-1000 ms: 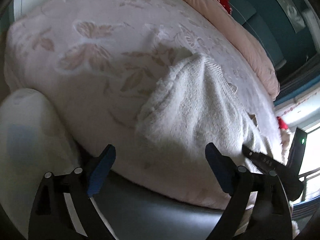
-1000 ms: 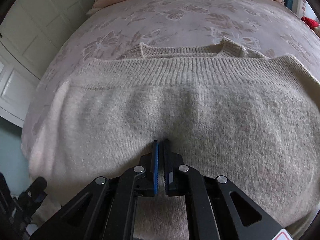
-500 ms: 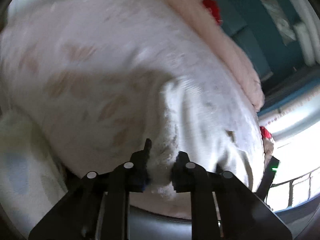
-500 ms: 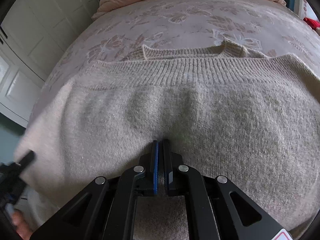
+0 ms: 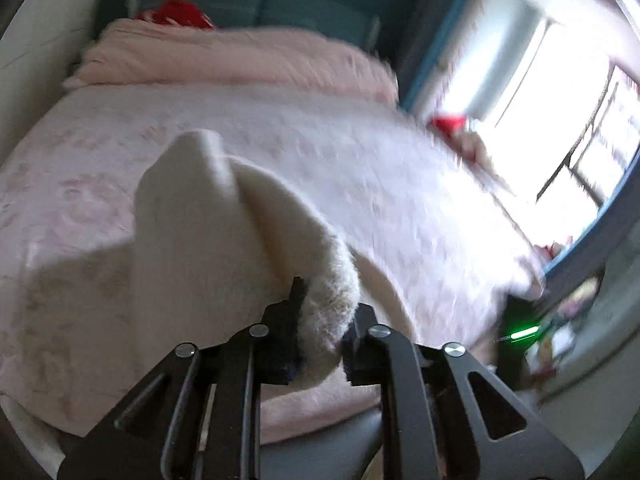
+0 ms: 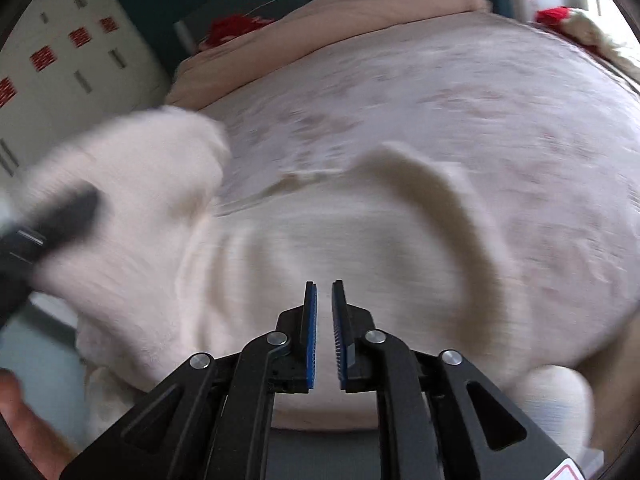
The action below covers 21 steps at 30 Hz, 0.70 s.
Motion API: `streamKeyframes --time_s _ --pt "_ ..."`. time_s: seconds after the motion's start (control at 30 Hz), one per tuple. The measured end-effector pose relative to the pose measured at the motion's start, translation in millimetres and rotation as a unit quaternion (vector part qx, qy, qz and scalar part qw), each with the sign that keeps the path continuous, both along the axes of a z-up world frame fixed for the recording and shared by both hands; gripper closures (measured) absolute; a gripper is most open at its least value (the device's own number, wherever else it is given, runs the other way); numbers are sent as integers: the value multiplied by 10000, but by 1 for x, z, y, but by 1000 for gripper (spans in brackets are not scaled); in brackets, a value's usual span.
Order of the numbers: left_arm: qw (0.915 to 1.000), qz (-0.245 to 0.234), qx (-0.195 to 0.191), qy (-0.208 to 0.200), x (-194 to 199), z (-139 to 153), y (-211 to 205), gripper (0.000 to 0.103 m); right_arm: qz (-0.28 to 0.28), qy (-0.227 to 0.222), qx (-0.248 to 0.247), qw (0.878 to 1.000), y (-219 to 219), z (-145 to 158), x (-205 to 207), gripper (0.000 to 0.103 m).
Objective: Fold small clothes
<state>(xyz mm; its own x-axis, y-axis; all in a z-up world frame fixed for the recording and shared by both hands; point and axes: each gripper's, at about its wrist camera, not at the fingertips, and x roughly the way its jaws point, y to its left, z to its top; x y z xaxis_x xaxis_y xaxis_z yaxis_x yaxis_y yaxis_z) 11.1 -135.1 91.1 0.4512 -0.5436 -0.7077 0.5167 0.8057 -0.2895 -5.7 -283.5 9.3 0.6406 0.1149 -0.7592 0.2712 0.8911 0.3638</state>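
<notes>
A cream knitted sweater [image 6: 320,236] lies on the pink flowered bedspread [image 6: 460,92]. My left gripper [image 5: 322,340] is shut on the sweater's edge [image 5: 328,300] and lifts that side up off the bed; the raised cloth [image 5: 192,232] hangs in a peak. In the right wrist view the left gripper [image 6: 48,220] shows blurred at far left with the lifted cloth [image 6: 132,184]. My right gripper [image 6: 324,328] is just above the sweater's near edge, its blue pads a narrow gap apart with nothing between them.
A pink duvet [image 5: 240,60] is rolled along the bed's far side with red items [image 5: 176,10] behind it. White cabinets [image 6: 60,64] stand at left. A bright window [image 5: 560,100] is at right. A white pillow-like object [image 6: 556,396] lies at the bed's near right.
My left gripper closed on the sweater's edge and swung it up and over. My right gripper let go of the sweater, its pads now slightly apart. Both views swung sharply.
</notes>
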Motion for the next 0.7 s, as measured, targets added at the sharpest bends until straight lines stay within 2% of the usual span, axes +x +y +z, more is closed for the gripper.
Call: streamKeyframes --time_s 0.03,0.07,0.1,0.13,0.17,0.2,0.23,0.3,0.4,0.53,0.6,0.67,0.7 --pt "9998 -77 189 19 -3 -11 -10 75 -93 16 22 10000 -11 -2 -9 88" --pt "9986 -156 498 26 -10 -27 -21 68 -182 26 111 9998 -22 -5 -19 82" --pt "9975 -178 677 20 -18 -37 -18 48 -222 20 171 9996 -26 -6 -24 71" --pt "9968 -145 789 -41 -30 -45 -13 27 -236 -18 236 9994 -30 -7 -29 64" --pt "9967 -107 789 -135 -42 -47 3 19 -223 -73 289 9993 -31 -6 -32 54" --pt "9967 -88 775 -231 -49 -47 13 13 -196 -105 341 9992 -31 -6 -32 48" --pt "9960 -122 811 -351 -57 -48 26 11 -143 -143 424 9989 -30 -6 -32 45" --pt "9931 -150 1059 -488 -67 -50 43 8 30 -242 764 9968 -22 -5 -22 31" --pt "9901 169 1359 -320 -62 -68 76 7 275 -196 1131 9930 -12 -9 -2 25" --pt "9893 676 1244 351 -41 -91 107 8 470 367 1628 9849 13 -28 27 25" --pt "9889 729 1241 354 -35 -97 109 8 550 565 1730 9818 27 -33 35 24" --pt "9885 726 1270 372 -30 -104 110 8 625 579 1766 9806 36 -34 43 24" --pt "9888 712 1241 436 -28 -108 110 13 663 610 1727 9808 42 -34 48 25"
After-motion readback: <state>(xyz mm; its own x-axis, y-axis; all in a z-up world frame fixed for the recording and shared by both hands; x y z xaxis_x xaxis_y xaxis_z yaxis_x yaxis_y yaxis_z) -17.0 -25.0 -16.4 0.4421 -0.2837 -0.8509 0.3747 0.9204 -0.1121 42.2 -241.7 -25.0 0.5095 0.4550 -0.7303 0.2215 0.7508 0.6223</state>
